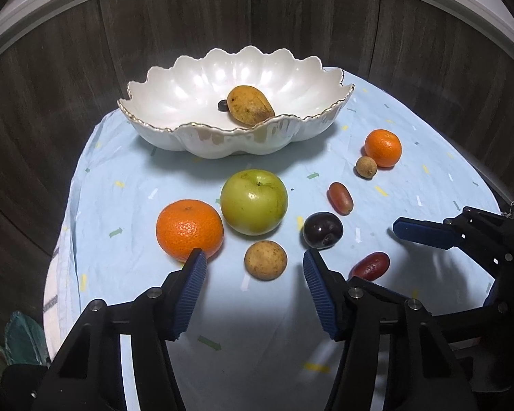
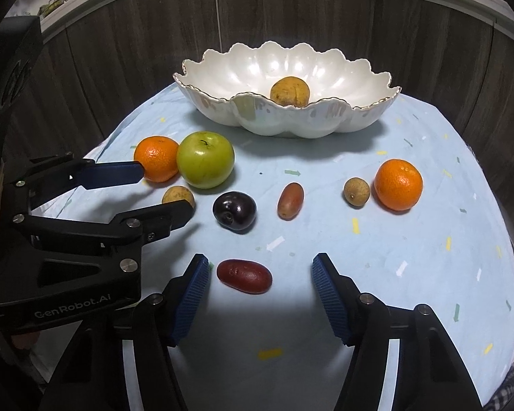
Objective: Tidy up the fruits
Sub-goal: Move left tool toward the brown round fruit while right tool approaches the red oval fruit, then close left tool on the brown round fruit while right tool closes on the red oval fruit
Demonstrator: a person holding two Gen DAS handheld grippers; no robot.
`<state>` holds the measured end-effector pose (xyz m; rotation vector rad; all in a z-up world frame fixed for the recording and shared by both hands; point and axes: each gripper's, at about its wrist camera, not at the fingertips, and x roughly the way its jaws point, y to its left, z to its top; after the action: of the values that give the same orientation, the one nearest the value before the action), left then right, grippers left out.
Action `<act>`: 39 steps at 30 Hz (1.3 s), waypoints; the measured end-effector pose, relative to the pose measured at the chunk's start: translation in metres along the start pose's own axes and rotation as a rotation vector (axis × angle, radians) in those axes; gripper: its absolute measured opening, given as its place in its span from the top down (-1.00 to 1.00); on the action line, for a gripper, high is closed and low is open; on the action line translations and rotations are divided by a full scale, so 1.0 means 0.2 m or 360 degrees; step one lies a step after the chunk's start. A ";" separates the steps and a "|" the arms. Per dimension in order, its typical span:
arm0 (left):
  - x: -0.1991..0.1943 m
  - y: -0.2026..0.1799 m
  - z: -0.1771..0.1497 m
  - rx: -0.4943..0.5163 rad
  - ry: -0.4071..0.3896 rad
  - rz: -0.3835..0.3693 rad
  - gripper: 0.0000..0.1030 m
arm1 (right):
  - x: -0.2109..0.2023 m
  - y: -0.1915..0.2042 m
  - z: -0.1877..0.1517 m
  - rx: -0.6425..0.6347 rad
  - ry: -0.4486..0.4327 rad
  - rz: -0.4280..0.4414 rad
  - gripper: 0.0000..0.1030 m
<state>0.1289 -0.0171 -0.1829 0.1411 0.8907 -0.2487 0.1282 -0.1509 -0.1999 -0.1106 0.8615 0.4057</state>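
A white scalloped bowl (image 1: 161, 133) (image 2: 325, 126) at the back holds a yellow-brown mango (image 1: 250, 104) (image 2: 289, 91) and a small dark fruit (image 1: 222, 104). On the cloth lie a green apple (image 1: 253, 201) (image 2: 205, 159), two oranges (image 1: 188, 229) (image 1: 383, 148), two small tan fruits (image 1: 265, 259) (image 1: 366, 167), a dark plum (image 1: 322, 230) (image 2: 234, 210) and two red oblong fruits (image 1: 340, 197) (image 2: 244, 276). My left gripper (image 1: 253, 262) is open around the near tan fruit. My right gripper (image 2: 260, 267) is open around the near red fruit.
A light blue patterned cloth (image 1: 257, 325) (image 2: 411, 274) covers the round table. Dark wood panels (image 1: 325, 27) stand behind it. The right gripper shows at the right of the left wrist view (image 1: 428, 231); the left gripper shows at the left of the right wrist view (image 2: 164, 191).
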 end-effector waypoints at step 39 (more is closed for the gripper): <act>0.08 -0.03 0.00 -0.0011 0.0038 -0.0023 0.47 | 0.02 -0.01 0.00 0.0038 0.0006 0.0100 0.44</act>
<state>0.1370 -0.0251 -0.1968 0.1317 0.9164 -0.2579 0.1309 -0.1515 -0.2031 -0.0622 0.8750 0.4537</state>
